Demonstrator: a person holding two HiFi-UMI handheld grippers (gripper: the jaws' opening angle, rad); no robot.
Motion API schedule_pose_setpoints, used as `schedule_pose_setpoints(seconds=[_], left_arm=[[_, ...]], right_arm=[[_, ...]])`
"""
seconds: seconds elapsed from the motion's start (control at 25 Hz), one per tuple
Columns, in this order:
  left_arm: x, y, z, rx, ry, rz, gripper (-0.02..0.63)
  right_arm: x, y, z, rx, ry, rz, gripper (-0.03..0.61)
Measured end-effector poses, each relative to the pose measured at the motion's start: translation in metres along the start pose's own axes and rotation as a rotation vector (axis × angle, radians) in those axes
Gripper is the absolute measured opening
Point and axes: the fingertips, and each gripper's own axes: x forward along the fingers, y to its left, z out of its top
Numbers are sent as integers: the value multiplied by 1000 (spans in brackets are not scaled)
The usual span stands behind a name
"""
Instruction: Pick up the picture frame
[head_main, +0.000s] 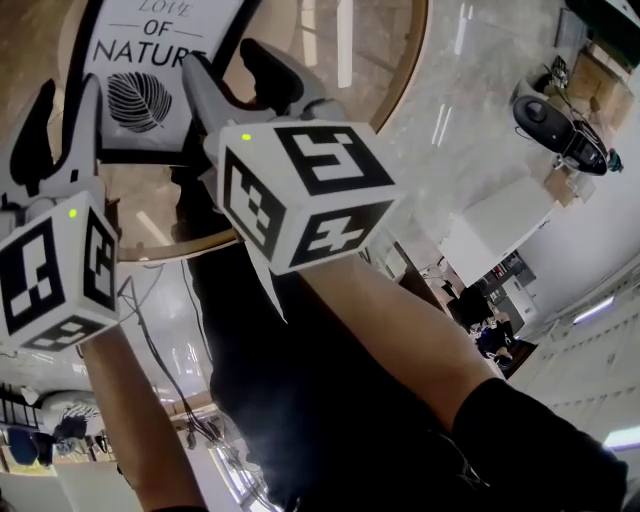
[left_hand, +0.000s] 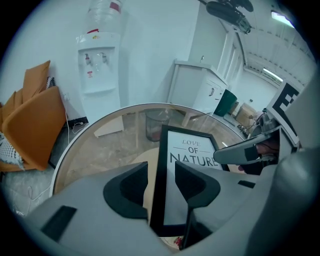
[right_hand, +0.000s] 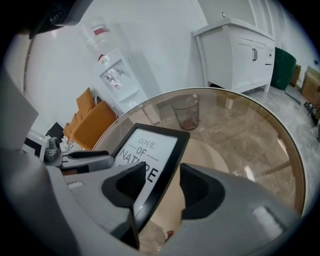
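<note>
The picture frame (head_main: 150, 60) is black-edged with a white print that reads "LOVE OF NATURE" and shows a leaf. It lies over the round glass table (head_main: 400, 90); whether it touches the glass is not visible. My left gripper (head_main: 65, 110) is shut on its left edge. In the left gripper view that black edge (left_hand: 157, 200) runs between the narrow jaws of the left gripper (left_hand: 161, 185). My right gripper (head_main: 228, 62) is shut on the right edge. In the right gripper view the frame (right_hand: 145, 145) passes between the jaws of the right gripper (right_hand: 162, 182).
A water dispenser (left_hand: 100, 60) and an orange chair (left_hand: 30, 125) stand beyond the table rim (left_hand: 85, 135). A white cabinet (right_hand: 240, 55) is at the back right. A waste bin (right_hand: 186, 112) shows through the glass. Cables (head_main: 150, 340) lie on the floor below.
</note>
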Motion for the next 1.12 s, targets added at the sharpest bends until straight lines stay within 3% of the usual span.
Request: schedule_pose_setpoints(seconds=[0.04, 0.12, 0.24, 0.64, 0.88, 1.12], left_arm=[[2, 1, -2, -5, 7, -2, 184], [5, 2, -4, -8, 18, -10, 178], [5, -4, -3, -2, 22, -26, 134], [2, -3, -7, -42, -1, -36, 87], [-14, -4, -19, -114, 11, -10, 75], [-9, -18, -23, -151, 41, 19, 75]], right_arm=[[2, 0, -2, 5, 2, -10, 209], [3, -3, -2, 3, 3, -34, 138], [0, -5, -1, 5, 8, -50, 127], [4, -9, 2, 80, -3, -7, 86], [5, -3, 17, -24, 12, -5, 74], [6, -16, 27, -58, 12, -6, 71]])
